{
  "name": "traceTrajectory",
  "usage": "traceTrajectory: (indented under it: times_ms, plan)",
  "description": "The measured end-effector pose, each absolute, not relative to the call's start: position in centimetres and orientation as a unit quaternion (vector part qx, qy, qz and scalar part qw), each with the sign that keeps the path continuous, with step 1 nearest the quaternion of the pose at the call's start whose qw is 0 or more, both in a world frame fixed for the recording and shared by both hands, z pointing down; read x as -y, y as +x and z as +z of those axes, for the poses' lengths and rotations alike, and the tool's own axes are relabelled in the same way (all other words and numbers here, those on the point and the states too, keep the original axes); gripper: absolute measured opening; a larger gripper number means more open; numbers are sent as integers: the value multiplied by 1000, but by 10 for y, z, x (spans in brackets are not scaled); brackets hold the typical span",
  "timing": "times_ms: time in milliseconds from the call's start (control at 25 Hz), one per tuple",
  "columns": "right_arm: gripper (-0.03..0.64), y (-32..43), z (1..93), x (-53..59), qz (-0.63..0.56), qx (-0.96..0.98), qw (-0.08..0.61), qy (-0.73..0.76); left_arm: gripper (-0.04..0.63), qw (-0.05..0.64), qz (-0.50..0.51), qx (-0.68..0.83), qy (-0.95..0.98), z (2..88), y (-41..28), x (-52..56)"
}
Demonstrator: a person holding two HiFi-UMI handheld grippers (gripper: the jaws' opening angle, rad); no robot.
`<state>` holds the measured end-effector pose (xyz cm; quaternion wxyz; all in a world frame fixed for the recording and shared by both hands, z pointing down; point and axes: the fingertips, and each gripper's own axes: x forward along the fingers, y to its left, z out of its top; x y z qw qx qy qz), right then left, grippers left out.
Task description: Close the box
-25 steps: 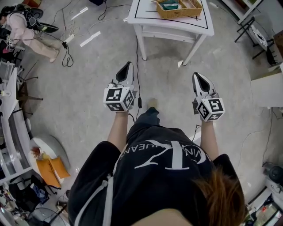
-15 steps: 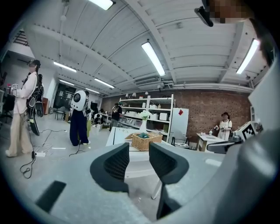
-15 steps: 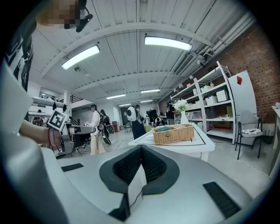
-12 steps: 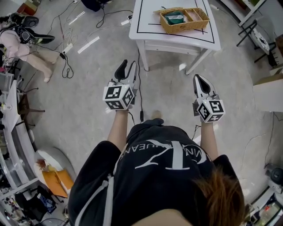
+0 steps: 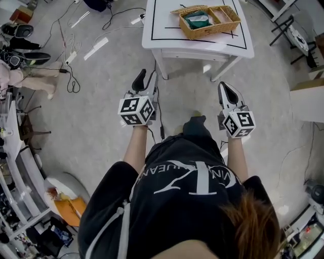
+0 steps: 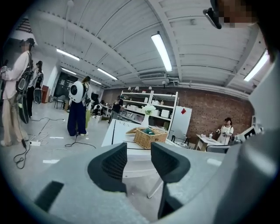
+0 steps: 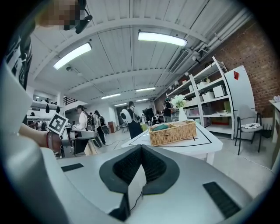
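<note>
Box [image 5: 208, 20] lies well ahead of the empty, just-opened left tool [image 5: 146, 81] and closed right tool [image 5: 227, 90].

shirt [image 5: 192, 184]: black, white lettering | left hand-held gripper [image 5: 146, 79], right hand-held gripper [image 5: 226, 89]: grey, black-white marker cubes [image 5: 136, 110]

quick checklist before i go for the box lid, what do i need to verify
1. Left gripper open and empty: ok. Its jaws have just been opening, with nothing between them.
2. Right gripper open: not ok. Its jaws are shut and empty.
3. Woven wicker box within reach: not ok. It sits on the white table, ahead of both grippers.
4. Lid located: ok. It is folded open at the box's left end.
5. Green contents below the rim: cannot tell.
</note>
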<state>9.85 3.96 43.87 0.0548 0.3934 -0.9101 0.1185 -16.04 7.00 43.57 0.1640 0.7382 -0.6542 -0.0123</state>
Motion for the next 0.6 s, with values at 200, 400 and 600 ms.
traceTrajectory:
  times_ms: [200,400,600]
  plan:
    - [-2,92,443,-14,113,913,61,388,164,169,-13,652,739,440,-163,-43]
    - [-2,81,441,21,109,916,63,380,166,180,-29,660,729,437,-179,-11]
    - [-2,71,437,68,105,919,58,374,169,191,-28,662,724,439,-186,32]
